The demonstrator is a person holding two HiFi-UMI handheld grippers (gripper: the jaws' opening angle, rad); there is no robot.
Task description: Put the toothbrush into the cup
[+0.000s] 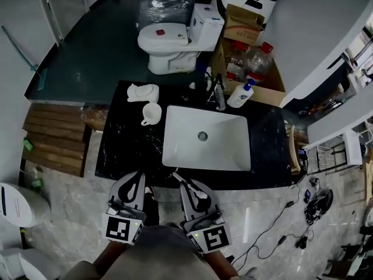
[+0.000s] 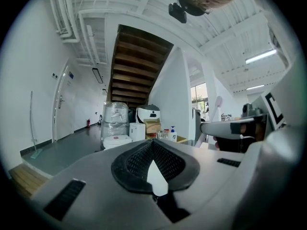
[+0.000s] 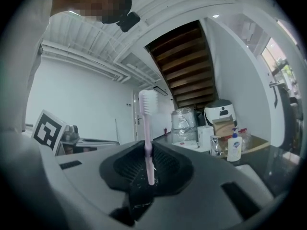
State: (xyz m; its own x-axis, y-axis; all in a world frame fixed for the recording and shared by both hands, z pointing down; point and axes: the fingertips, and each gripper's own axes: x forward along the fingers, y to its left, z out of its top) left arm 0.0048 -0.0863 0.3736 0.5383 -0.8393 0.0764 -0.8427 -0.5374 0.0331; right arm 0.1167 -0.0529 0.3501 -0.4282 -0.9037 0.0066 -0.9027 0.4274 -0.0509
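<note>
Right gripper (image 3: 149, 151) pinches slim pink plastic toothbrush (image 3: 147, 123); left gripper (image 2: 152, 145) pressed together, empty; next I reach for white ceramic cup (image 1: 151, 113).

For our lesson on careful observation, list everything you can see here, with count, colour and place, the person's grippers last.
countertop: one, black, middle of the head view
sink: one, white, set in the countertop
cup: one, white, on the countertop left of the sink
small object: one, white, behind the cup, too small to identify
tap: one, metallic, behind the sink
pump bottle: one, white with blue top, right of the tap
toilet: one, white, on the floor beyond the countertop
cardboard box: one, brown, right of the toilet
toothbrush: one, pink, upright between the right gripper's jaws
left gripper: one, grey, shut and empty
right gripper: one, grey, shut on the toothbrush
</note>
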